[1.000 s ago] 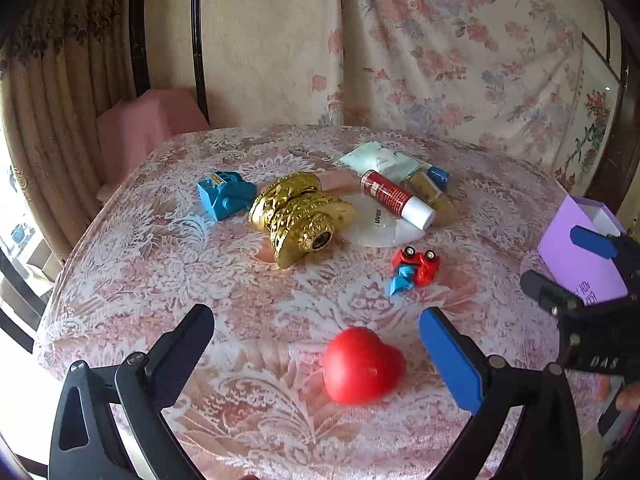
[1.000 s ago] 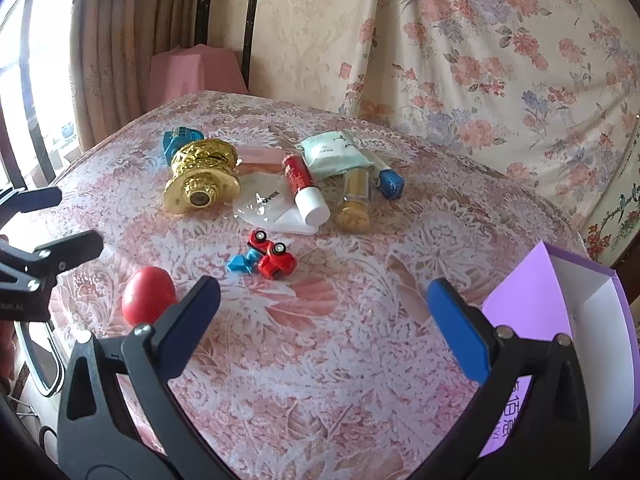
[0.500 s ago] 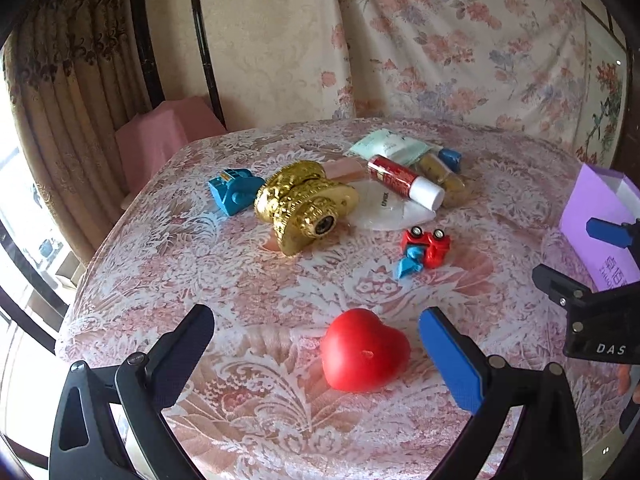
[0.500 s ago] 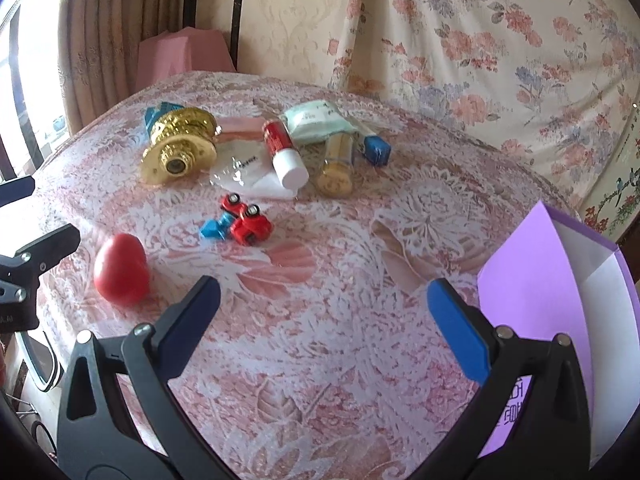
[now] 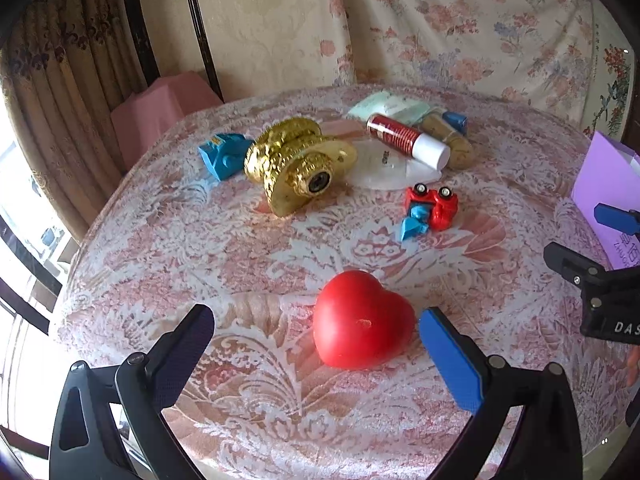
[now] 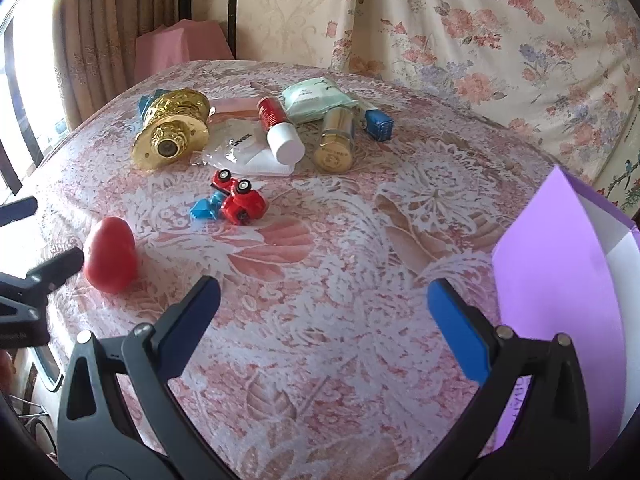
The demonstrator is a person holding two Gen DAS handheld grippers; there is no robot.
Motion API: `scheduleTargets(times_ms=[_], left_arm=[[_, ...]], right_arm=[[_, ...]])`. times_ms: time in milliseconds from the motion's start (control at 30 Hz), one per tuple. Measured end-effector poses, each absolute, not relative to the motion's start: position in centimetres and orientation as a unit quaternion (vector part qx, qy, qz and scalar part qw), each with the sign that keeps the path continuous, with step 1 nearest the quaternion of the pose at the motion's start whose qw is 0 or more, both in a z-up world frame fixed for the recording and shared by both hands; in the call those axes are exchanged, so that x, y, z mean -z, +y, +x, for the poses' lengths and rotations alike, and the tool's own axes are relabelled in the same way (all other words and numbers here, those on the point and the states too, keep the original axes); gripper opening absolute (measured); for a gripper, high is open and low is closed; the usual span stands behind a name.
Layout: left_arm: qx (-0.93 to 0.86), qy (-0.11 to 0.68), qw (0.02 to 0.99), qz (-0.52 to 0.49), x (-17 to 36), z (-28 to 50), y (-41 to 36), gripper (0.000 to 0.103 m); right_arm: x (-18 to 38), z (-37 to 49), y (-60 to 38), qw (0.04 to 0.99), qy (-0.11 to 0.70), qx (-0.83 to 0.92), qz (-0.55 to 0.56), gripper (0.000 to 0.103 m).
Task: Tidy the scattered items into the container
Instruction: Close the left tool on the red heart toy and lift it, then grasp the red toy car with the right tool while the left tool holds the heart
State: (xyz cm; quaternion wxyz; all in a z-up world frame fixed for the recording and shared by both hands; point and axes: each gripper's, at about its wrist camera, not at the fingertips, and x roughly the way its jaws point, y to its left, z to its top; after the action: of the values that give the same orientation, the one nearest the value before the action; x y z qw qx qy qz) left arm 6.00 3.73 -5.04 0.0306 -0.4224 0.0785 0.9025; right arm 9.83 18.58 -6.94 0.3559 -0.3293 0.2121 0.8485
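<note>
A red heart [image 5: 362, 320] lies on the floral tablecloth, just ahead of my open left gripper [image 5: 316, 336] and close to its right finger; it also shows in the right wrist view [image 6: 110, 260]. A red and blue toy car [image 5: 430, 210] lies upside down further in. A gold ornament [image 5: 300, 164], a blue toy [image 5: 222, 154], a red tube with white cap [image 5: 406, 140], a gold jar [image 6: 336, 138] and a pale green packet [image 6: 316, 98] lie at the back. The purple box [image 6: 560, 300] stands at the right, beside my open, empty right gripper [image 6: 324, 308].
A small blue box [image 6: 378, 124] and a clear plastic packet [image 6: 240, 150] lie among the far items. The round table's edge [image 5: 76, 248] drops off at the left. A pink covered stool [image 5: 160, 112] and curtains stand behind the table.
My left gripper has moved forward and down toward the red heart, which now sits close between its fingers. The right gripper has shifted slightly toward the purple box.
</note>
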Motion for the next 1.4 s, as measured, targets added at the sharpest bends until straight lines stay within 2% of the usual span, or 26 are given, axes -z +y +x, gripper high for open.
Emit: scheduleTargets(times_ms=[500, 767, 833, 1167, 1400], left_arm=[[-0.874, 0.072, 0.059, -0.477, 10.2, 3.2, 5.2, 0.101], [-0.873, 0.063, 0.067, -0.479, 10.6, 2.5, 4.5, 0.088], [-0.868, 0.057, 0.079, -0.486, 10.9, 2.2, 4.5, 0.07], [-0.875, 0.026, 0.096, -0.474, 10.5, 3.1, 2.7, 0.068], [-0.885, 0.008, 0.092, -0.457, 9.8, 3.2, 1.0, 0.068]], right_arm=[[8.2, 8.5, 19.2, 0.358, 0.21, -0.839, -0.353, 0.103], [8.4, 7.2, 19.0, 0.354, 0.205, -0.838, -0.363, 0.103], [8.4, 6.9, 18.9, 0.354, 0.203, -0.837, -0.365, 0.103], [8.6, 6.3, 19.2, 0.348, 0.215, -0.834, -0.37, 0.103], [8.9, 5.0, 20.5, 0.298, 0.269, -0.851, -0.34, 0.102]])
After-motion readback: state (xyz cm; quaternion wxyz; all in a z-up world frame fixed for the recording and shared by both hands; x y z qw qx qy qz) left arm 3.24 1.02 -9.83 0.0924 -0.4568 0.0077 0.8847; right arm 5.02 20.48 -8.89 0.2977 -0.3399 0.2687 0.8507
